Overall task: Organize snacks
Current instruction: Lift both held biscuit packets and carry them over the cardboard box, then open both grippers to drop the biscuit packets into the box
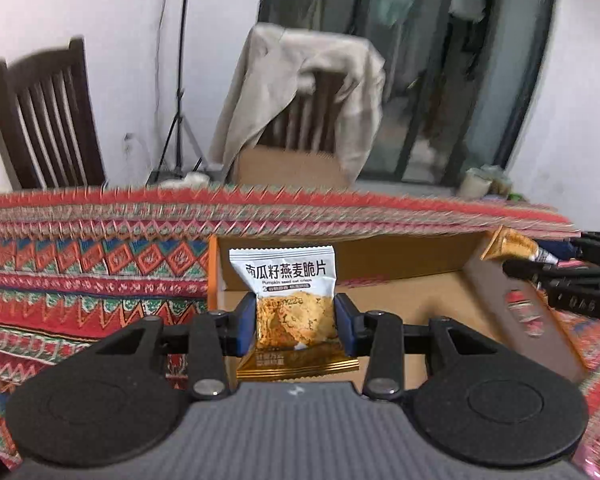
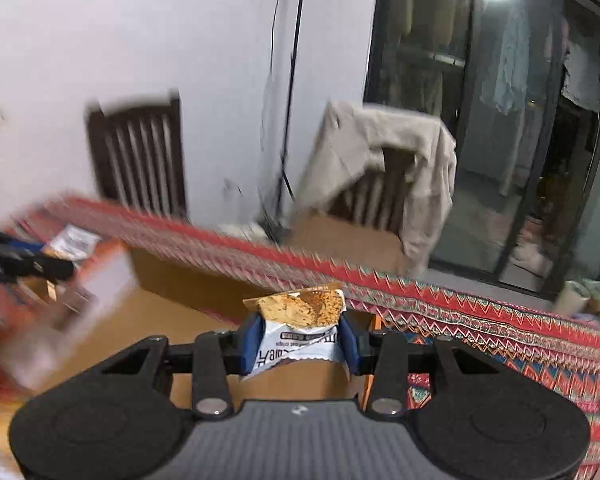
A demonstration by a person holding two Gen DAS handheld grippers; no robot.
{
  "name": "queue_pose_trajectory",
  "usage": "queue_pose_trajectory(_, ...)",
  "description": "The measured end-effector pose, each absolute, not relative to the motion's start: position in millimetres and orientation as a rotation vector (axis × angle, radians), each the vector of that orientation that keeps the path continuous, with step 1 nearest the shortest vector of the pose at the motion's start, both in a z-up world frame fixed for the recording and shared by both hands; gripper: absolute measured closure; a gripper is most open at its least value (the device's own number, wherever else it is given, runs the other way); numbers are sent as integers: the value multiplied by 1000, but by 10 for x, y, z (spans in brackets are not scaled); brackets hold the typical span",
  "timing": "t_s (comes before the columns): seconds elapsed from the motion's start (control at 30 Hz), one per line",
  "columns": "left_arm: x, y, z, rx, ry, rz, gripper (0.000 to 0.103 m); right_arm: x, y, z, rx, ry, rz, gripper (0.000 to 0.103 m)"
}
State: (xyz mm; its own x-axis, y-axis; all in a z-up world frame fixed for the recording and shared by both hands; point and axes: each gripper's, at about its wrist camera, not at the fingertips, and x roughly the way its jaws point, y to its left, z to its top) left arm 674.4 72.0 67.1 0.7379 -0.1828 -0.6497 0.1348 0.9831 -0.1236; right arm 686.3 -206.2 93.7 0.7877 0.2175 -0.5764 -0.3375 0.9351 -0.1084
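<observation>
With each gripper clamped on an oat-crisp packet, left gripper (image 1: 296,322) holding one packet (image 1: 290,300) upright and right gripper (image 2: 300,340) holding another packet (image 2: 300,320) inverted, the carry-to-box step looks under way; next, lower both into the cardboard box (image 1: 400,304) at centre frame and release.

Your tabletop (image 1: 80,272) wears a red patterned cloth (image 2: 500,320); an open cardboard box (image 1: 400,264) sits directly on it.

Cardboard box (image 1: 400,280) on table (image 1: 80,272); two chairs (image 1: 48,120) behind table
</observation>
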Motion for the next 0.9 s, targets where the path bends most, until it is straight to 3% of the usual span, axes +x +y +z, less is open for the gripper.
queue_pose_trajectory(0.2,6995,587,400,70,789,-126,56,7559,-1601,320,-386,757,204,62)
queue_pose_trajectory(0.27,7037,621,385,42,810,-145,49,7655,-1537,207,-428,792,183,59)
queue_pose_trajectory(0.43,7025,661,422,20,818,-147,45,7722,-1457,85,-471,819,151,52)
queue_pose_trajectory(0.53,6903,659,569,14,801,-139,30,7611,-1488,189,-462,797,161,48)
queue_pose_trajectory(0.6,6773,684,725,2,796,-141,28,7503,-1573,342,-439,773,181,46)
queue_pose_trajectory(0.77,6342,730,1254,-20,749,-138,16,7140,-1753,797,-394,704,208,29)
queue_pose_trajectory(0.9,5908,732,1735,-23,707,-152,10,6806,-1961,1226,-347,655,208,26)
